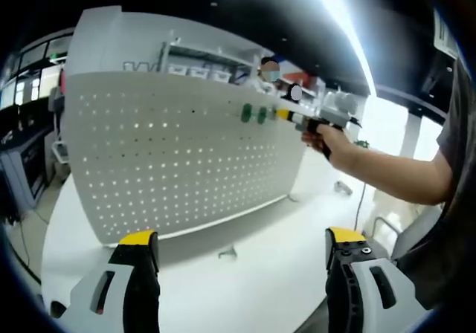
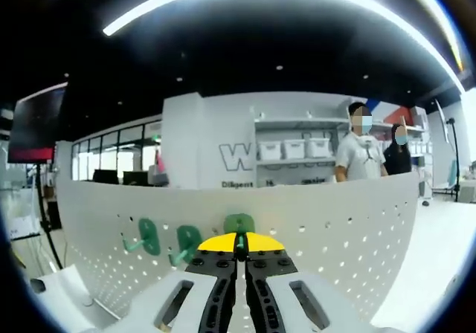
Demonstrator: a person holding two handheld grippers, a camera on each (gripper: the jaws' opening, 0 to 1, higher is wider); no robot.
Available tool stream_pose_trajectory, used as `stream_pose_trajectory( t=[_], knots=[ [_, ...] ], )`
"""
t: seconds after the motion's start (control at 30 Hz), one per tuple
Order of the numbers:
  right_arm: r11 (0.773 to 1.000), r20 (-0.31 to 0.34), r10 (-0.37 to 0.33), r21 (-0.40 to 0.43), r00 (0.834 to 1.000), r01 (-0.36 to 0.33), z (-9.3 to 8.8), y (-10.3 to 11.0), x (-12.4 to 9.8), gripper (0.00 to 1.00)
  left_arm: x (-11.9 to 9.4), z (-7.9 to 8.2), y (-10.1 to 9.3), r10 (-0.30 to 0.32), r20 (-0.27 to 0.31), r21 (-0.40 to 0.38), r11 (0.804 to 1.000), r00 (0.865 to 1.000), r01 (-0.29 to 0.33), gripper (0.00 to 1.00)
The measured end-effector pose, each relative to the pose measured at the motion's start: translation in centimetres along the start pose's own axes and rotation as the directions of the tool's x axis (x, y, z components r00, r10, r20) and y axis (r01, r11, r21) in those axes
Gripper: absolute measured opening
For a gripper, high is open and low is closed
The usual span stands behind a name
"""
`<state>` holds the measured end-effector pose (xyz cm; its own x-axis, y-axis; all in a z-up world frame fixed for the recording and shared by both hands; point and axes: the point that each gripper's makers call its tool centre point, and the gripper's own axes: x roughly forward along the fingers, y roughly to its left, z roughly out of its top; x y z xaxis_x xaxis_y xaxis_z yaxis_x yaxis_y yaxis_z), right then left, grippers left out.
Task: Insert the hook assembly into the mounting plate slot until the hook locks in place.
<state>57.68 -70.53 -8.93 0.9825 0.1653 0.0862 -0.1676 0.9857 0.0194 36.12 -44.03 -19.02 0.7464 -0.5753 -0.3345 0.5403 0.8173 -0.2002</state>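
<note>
Right tool (image 2: 240, 253) pinched narrow on a green hook (image 2: 239, 225) against the top edge of the white pegboard (image 2: 342, 236); two more green hooks (image 2: 148, 236) already hang there. Left tool (image 1: 242, 247) wide, holding nothing, above the white bench (image 1: 260, 266).

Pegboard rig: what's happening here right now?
A person is fitting green hooks onto a white pegboard that stands on a white table. The right gripper is shut on a green hook and presses it against the board near its top edge, beside two hooks already mounted. The left gripper is open, low over the table.
</note>
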Motion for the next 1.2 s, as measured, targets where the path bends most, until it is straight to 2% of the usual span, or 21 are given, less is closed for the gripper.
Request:
stream_pose_trajectory(
  t=[0.47, 0.93, 1.1, 1.13, 1.17, 1.2],
  knots=[
    [0.999, 0.020, 0.004, -0.032, 1.000, -0.003, -0.4, -0.4, 0.0, 0.00, -0.1, 0.0, 0.2, 0.011, -0.006, 0.003, 1.000, 1.000, -0.011, 0.93],
    [1.000, 0.013, -0.009, -0.003, 1.000, 0.010, -1.0, -0.5, 0.1, 0.00, -0.3, -0.2, 0.4, 0.016, -0.009, 0.003, 1.000, 1.000, -0.016, 0.93],
    [0.999, 0.044, -0.035, 0.034, 0.998, 0.034, -0.8, -0.8, -0.3, 0.00, -0.2, -0.1, 0.2, 0.013, -0.005, 0.004, 1.000, 1.000, -0.013, 0.92],
    [0.999, 0.114, -0.033, 0.034, 0.993, 0.030, 0.4, -0.7, -0.5, 0.00, -0.3, 0.0, 0.3, 0.016, -0.004, 0.006, 1.000, 1.000, -0.016, 0.92],
    [0.999, 0.077, -0.031, 0.035, 0.997, 0.028, -0.2, -0.6, -0.9, 0.00, -0.4, 0.0, 0.4, 0.018, -0.002, 0.006, 1.000, 1.000, -0.018, 0.92],
    [0.999, 0.124, -0.023, 0.025, 0.992, 0.020, 0.6, -0.4, -0.9, 0.00, -0.6, 0.0, 0.6, 0.022, -0.001, 0.002, 1.000, 1.000, -0.022, 0.92]
  ],
)
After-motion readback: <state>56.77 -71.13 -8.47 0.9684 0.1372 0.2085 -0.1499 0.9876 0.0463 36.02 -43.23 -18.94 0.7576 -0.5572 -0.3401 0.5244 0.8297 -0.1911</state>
